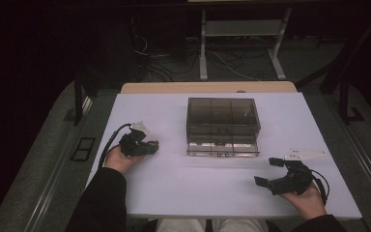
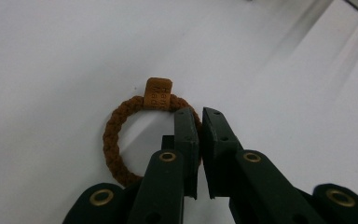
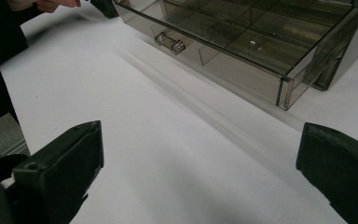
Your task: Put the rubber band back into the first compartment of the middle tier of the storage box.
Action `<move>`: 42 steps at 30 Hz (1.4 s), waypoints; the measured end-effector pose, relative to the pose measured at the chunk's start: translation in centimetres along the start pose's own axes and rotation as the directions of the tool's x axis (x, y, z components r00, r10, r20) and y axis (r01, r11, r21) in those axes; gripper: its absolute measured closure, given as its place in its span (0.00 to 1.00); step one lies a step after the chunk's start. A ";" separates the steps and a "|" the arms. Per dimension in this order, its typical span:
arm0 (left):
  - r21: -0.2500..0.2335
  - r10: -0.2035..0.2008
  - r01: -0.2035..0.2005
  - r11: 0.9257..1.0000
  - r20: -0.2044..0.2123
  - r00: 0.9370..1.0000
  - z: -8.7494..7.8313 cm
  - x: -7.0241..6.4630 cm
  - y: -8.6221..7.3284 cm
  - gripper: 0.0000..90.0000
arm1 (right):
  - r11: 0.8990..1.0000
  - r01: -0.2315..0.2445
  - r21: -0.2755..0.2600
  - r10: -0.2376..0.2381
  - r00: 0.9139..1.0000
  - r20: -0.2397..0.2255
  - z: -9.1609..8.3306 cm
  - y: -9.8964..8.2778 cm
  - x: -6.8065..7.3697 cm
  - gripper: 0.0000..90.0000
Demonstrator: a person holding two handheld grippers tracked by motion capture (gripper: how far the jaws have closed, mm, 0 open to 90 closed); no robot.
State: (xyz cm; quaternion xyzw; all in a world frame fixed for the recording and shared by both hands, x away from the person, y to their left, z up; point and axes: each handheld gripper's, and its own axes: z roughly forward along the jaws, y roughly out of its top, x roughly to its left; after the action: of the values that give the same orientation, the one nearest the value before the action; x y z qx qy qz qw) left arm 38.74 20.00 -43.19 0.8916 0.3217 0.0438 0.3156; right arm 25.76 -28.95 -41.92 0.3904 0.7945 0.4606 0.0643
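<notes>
A brown braided ring (image 2: 114, 135) with a small brown tag (image 2: 158, 93) lies on the white tabletop. My left gripper (image 2: 200, 112) is shut on the ring's right side, its jaws almost touching; the part of the ring behind them is hidden. In the high view this left gripper (image 1: 153, 144) rests at the table's left, pointing toward a smoky clear drawer box (image 1: 222, 113). My right gripper (image 1: 266, 172) lies at the front right, open wide with nothing between its jaws. From the right gripper (image 3: 200, 130) the pulled-out drawer (image 3: 242, 37) shows divided compartments and a clear handle (image 3: 170, 43).
The white table sheet (image 1: 174, 193) has free room in front of the box and between both hands. Beyond the table's far edge stand a desk frame (image 1: 241, 29) and loose cables on the dark floor. A sleeve and hand (image 3: 42, 3) show at the top left of the right gripper view.
</notes>
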 end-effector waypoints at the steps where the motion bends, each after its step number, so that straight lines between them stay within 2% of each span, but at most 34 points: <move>1: -0.006 -0.008 0.008 1.000 -0.001 1.000 -0.1 0.0 0.0 0.94 | 1.000 -0.001 0.000 0.001 1.000 0.002 0.0 0.0 0.0 0.00; 13: -0.065 -0.058 0.059 0.996 0.006 0.998 -2.1 0.0 -0.7 0.94 | 1.000 -0.009 -0.007 0.009 1.000 0.010 -0.3 -0.1 0.0 0.00; 25: -0.127 -0.062 0.065 0.990 0.028 0.998 -4.0 -0.6 -0.2 0.94 | 1.000 -0.006 -0.006 0.006 1.000 0.011 -0.2 -0.1 0.1 0.00; 27: -0.136 -0.058 0.062 0.989 0.034 0.998 -4.3 -0.8 0.0 0.94 | 1.000 -0.006 -0.005 0.006 1.000 0.010 -0.2 -0.1 0.1 0.00; 28: -0.140 -0.039 0.044 0.989 0.035 0.999 -4.4 -0.8 0.2 0.94 | 1.000 -0.006 -0.005 0.006 1.000 0.010 -0.2 -0.1 0.1 0.00; 31: -0.153 -0.039 0.045 0.987 0.045 0.998 -4.7 -1.2 0.5 0.94 | 1.000 -0.008 -0.005 0.008 1.000 0.009 -0.2 -0.1 0.1 0.00; 36: -0.171 -0.014 0.023 0.985 0.054 0.998 -5.3 -1.8 1.2 0.94 | 1.000 -0.007 -0.004 0.007 1.000 0.010 -0.2 -0.1 0.1 0.00; 38: -0.176 0.008 0.002 0.984 0.052 0.999 -5.6 -1.9 1.5 0.94 | 1.000 -0.009 -0.004 0.009 1.000 0.009 -0.2 -0.1 0.1 0.00; 42: -0.197 0.020 -0.008 0.980 0.059 0.998 -6.0 -2.2 2.0 0.94 | 1.000 -0.008 -0.003 0.008 1.000 0.010 -0.2 -0.1 0.1 0.00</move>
State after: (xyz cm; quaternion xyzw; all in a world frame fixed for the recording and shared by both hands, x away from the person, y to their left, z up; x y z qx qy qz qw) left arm 36.41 20.74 -36.93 0.8592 0.2997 0.0506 0.4115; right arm 25.53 -29.07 -41.88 0.3958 0.7920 0.4600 0.0668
